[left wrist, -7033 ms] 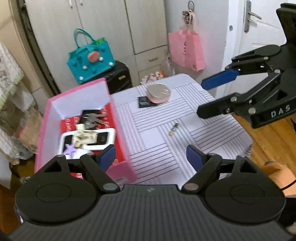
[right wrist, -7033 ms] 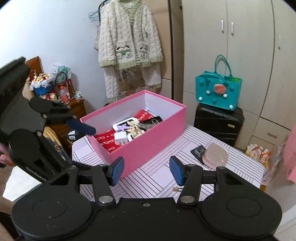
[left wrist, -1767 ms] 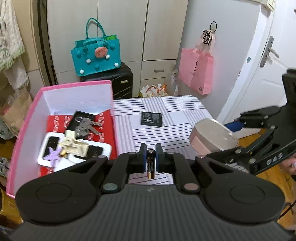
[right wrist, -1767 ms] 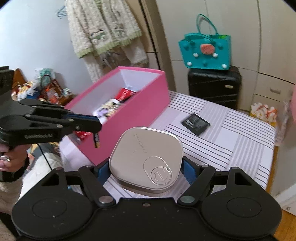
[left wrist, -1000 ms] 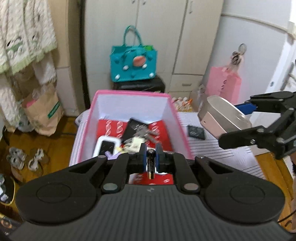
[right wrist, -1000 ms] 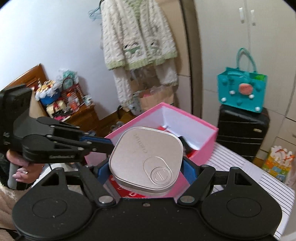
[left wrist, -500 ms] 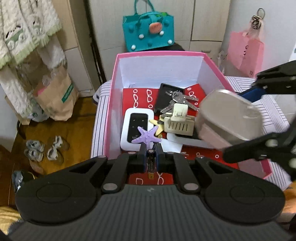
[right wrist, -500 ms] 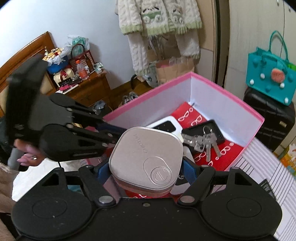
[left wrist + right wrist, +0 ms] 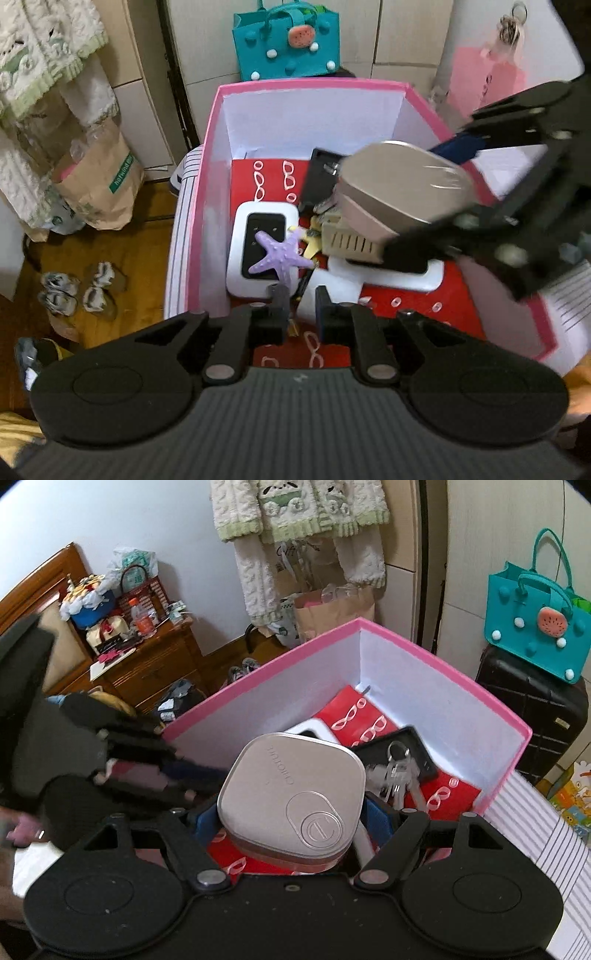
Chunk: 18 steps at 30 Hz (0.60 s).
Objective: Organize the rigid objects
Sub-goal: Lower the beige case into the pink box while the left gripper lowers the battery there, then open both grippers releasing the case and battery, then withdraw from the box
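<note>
Over the pink box (image 9: 192,236) on the striped desk (image 9: 546,834), we hold two grippers. The left gripper (image 9: 299,308) hangs just inside the box's near end, its fingers (image 9: 279,295) a narrow gap apart, having just been opening. The battery (image 9: 301,291) lies slanted in that gap and beyond it, against the white device (image 9: 258,221); neither pad looks pressed on it.

The right gripper (image 9: 291,823) sits over the box from its right side, fingers spread wide and clamped on the two sides of the silver tin (image 9: 291,797), which hangs tilted above the box's middle, clear of the floor.

On the box's red lining lie the white device with a purple starfish (image 9: 279,254) on top of it, a beige clip (image 9: 351,240) under the tin, a black case (image 9: 402,746) toward the far wall, and a bunch of keys (image 9: 399,775) on that case. A hand (image 9: 22,834) grips the left tool outside the box's left wall. A teal bag (image 9: 286,40) stands beyond the box's far wall.
</note>
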Motion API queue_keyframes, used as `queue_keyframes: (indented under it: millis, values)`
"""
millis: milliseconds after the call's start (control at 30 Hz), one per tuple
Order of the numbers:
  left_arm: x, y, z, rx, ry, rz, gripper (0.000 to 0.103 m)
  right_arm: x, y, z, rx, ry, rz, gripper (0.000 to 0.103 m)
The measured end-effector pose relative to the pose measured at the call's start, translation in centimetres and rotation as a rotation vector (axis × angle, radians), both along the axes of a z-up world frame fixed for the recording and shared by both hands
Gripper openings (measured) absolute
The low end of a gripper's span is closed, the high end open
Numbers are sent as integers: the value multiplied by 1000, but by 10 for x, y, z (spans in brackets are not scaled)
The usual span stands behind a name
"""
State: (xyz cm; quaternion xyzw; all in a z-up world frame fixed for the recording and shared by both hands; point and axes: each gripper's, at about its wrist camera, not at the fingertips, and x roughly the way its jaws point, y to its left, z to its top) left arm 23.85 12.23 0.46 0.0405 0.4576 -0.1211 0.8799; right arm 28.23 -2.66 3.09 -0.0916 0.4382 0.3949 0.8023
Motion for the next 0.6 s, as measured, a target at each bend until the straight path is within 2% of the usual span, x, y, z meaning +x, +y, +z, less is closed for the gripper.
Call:
queue_keyframes:
  millis: [167,300,467,600]
  values:
    - [-2,-2,4,-6,-56,7,30,39,17,-8,-8,60,-54,82]
    - [1,1,4,-19,-89,38,31,71,36,-20,-38,114,-99,82]
    - [7,6,3,-51,-71,45,32,92,46,-36,-60,158,-129,82]
    - [8,7,3,-59,-64,48,34,94,50,-41,-76,150,-118,84]
